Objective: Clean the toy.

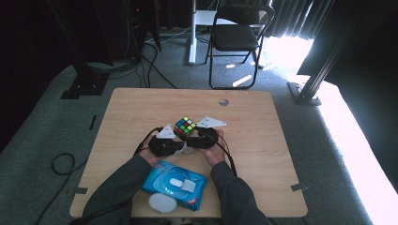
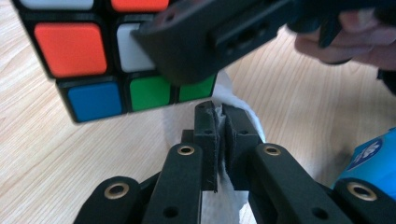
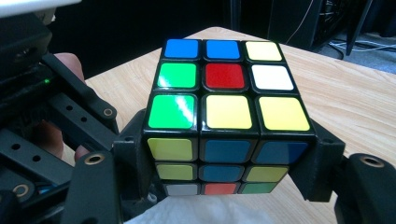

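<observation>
It looked like a recording lab. Black curtains (image 1: 291, 16), rig stands (image 1: 80, 70), floor cables (image 1: 155, 65) and a folding chair (image 1: 237, 37) surrounded the tabletop (image 1: 141, 108).

On the pale wooden tabletop (image 1: 263, 117), a multicoloured puzzle cube (image 1: 185, 127) sits between the two black hand-held grippers, the left gripper (image 1: 165, 145) and the right gripper (image 1: 202, 138), each bearing a grey three-cornered plate, with a scrap of white tissue (image 1: 187, 149) just below the cube between them. Nearer the person, between the grey sleeves (image 1: 122, 185), lies a blue packet of wipes (image 1: 174, 184), and a white oval lid (image 1: 162, 203) rests beside its near edge. Beyond the tabletop a black folding chair (image 1: 237, 37) stands on the grey carpet.
</observation>
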`<state>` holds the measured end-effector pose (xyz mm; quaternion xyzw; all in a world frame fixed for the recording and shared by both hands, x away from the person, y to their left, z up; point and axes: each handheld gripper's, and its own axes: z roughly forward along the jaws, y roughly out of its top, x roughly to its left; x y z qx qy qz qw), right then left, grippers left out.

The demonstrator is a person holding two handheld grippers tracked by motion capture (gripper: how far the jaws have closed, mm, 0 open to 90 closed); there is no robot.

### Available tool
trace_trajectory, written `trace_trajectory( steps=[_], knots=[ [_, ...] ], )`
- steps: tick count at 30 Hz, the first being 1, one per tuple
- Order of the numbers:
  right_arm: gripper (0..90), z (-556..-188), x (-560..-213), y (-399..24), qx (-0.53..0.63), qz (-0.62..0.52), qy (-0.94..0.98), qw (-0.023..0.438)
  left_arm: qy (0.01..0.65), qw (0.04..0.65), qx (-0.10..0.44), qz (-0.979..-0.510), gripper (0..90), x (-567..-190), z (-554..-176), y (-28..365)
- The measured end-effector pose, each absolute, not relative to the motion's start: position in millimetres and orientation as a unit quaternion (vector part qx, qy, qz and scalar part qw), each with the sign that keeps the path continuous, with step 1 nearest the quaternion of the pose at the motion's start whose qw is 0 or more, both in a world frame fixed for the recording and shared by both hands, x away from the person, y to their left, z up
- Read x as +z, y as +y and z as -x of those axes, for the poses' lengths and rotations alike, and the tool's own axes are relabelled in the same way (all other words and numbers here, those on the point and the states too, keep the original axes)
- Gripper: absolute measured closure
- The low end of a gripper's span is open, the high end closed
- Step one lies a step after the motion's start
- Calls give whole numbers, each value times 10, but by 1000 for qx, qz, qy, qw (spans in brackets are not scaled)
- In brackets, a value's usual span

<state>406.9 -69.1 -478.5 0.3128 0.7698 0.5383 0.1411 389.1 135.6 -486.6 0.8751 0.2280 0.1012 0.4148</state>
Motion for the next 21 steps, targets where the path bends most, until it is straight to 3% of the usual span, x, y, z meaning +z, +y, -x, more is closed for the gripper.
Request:
trace_trajectory(
  steps=[21],
  knots=[
    [341, -4087, -4947, -673, 502, -324, 786, 159, 376, 448, 162, -795, 843, -4909, -3882, 2326]
  ],
)
